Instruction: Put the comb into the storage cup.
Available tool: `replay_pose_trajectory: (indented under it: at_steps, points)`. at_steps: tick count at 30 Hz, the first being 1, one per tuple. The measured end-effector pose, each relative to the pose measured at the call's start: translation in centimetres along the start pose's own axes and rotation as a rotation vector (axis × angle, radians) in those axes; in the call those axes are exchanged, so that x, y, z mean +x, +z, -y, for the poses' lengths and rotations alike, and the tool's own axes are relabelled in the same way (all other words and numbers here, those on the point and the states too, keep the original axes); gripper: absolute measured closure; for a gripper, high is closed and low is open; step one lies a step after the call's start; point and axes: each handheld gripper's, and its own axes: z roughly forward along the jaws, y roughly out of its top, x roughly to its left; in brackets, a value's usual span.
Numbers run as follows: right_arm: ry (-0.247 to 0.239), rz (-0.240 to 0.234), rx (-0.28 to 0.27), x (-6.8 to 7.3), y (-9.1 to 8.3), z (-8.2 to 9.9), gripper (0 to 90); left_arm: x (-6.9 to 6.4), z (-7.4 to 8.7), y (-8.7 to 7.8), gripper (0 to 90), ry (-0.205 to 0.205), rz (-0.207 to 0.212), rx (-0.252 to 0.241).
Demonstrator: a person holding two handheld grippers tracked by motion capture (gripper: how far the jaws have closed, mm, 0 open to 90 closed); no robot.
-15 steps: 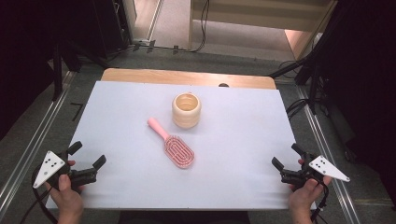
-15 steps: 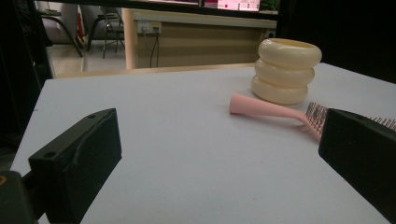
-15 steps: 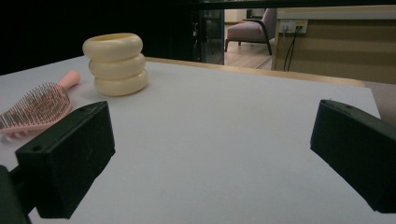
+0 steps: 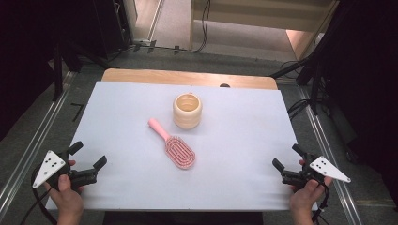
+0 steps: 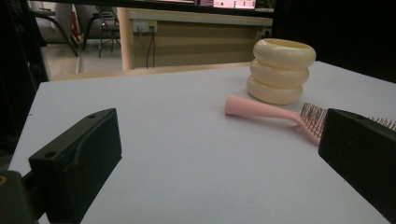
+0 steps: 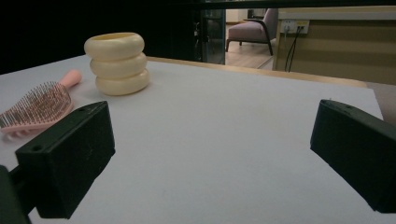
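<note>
Hairbrush [image 4: 174, 146] lies mid-table, bristles up, handle pointing at the cream cup [image 4: 187, 110] just beyond it. Your left gripper [image 4: 89, 160] and right gripper [image 4: 286, 161] both sit spread and empty at the near corners. Reach for the slim handle, and keep clear of the cup.

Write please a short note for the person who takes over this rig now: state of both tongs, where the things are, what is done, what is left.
Left tongs: open, empty, at the near left corner of the white table.
Right tongs: open, empty, at the near right edge.
Pink hairbrush: lies flat mid-table, bristles up, handle pointing toward the far left.
Cream ribbed cup: upright just behind the brush, close to its handle; whether they touch I cannot tell.
Done: nothing visible; both things are untouched.
Left: everything. Probably the brush goes into the cup, but this is a guess.
</note>
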Motion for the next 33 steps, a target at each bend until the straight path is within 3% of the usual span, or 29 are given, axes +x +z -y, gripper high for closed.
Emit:
replay_pose_trajectory:
  at_steps: [3,6,10,12,13,14,15,16,19,22,23,24,26,28,33]
  points:
    - [-0.008,-0.003,0.000,0.1,0.0,0.0,0.0,-0.4,-0.6,0.2,1.4,0.012,-0.017,0.001]
    - [-0.016,-0.012,0.000,0.2,0.1,0.0,0.0,-0.9,-1.2,0.7,2.5,0.008,0.024,0.014]
    - [-0.020,-0.021,0.002,0.3,0.0,0.0,0.0,-1.5,-2.1,1.6,14.7,0.018,0.065,0.040]
    - [-0.021,-0.024,0.005,0.3,-0.1,0.0,0.0,-1.8,-2.5,2.0,14.8,0.024,0.084,0.041]
    - [-0.025,-0.022,0.006,0.4,0.0,0.0,0.0,-2.3,-2.9,2.4,16.7,0.043,0.072,0.051]
    - [-0.025,-0.022,0.006,0.4,0.0,0.0,0.0,-2.3,-2.9,2.4,23.1,0.043,0.072,0.051]
    - [-0.026,-0.022,0.006,0.4,0.0,0.0,0.0,-2.4,-3.2,2.6,23.1,0.048,0.085,0.059]
    - [-0.027,-0.022,0.006,0.4,0.0,0.0,0.0,-2.6,-3.4,2.9,30.8,0.045,0.088,0.064]
    - [-0.021,-0.020,0.005,0.4,0.0,0.0,0.0,-2.6,-4.1,3.7,32.9,0.027,0.138,0.074]
    - [-0.022,-0.023,0.006,0.3,0.0,0.0,0.0,-2.8,-4.9,4.8,44.7,0.026,0.170,0.091]
    - [-0.022,-0.023,0.006,0.3,0.0,0.0,0.0,-2.8,-5.2,5.2,44.7,0.025,0.182,0.092]
    - [-0.023,-0.023,0.004,0.3,0.1,0.0,0.0,-2.8,-5.5,5.5,51.6,0.028,0.198,0.101]
    - [-0.021,-0.025,0.003,0.3,0.1,0.0,0.0,-3.0,-6.1,6.3,54.1,0.032,0.213,0.114]
    - [-0.022,-0.024,0.003,0.3,0.1,0.0,0.0,-3.1,-6.9,7.3,62.0,0.030,0.257,0.118]
    - [-0.035,-0.021,0.009,0.4,0.2,-0.1,0.0,-3.3,-7.5,8.5,66.5,0.042,0.276,0.129]
